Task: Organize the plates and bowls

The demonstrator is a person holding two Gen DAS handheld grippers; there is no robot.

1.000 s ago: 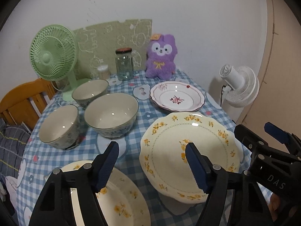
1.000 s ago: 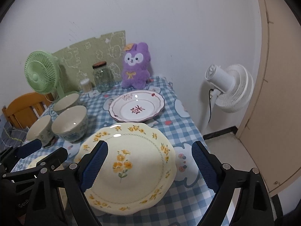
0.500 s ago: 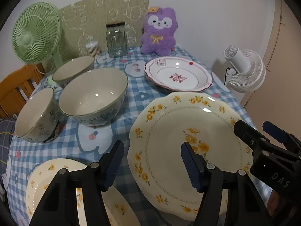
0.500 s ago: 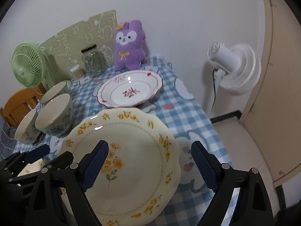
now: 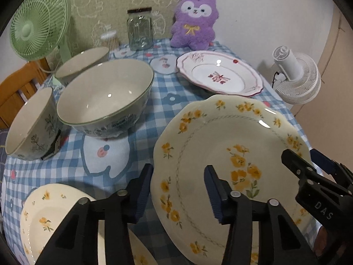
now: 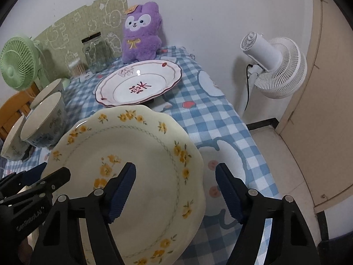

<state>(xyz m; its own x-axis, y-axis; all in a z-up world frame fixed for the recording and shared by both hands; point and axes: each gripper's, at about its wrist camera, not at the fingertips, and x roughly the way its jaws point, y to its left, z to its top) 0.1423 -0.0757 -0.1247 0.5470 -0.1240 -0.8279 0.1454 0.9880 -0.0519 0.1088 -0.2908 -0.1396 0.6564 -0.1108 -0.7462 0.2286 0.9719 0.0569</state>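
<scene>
Tongs, left (image 5: pixel 177 195) and right (image 6: pixel 175 193), closing, apart astride yellow-flowered plate (image 5: pixel 220 137) rims; contact seemingly none, near edge hidden.

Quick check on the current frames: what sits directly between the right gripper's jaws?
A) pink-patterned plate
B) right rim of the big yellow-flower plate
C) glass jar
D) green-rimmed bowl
B. In the right wrist view the right gripper straddles the right-hand rim of the yellow-flower plate; its jaws have just been closing but do not yet press on the rim.
</scene>
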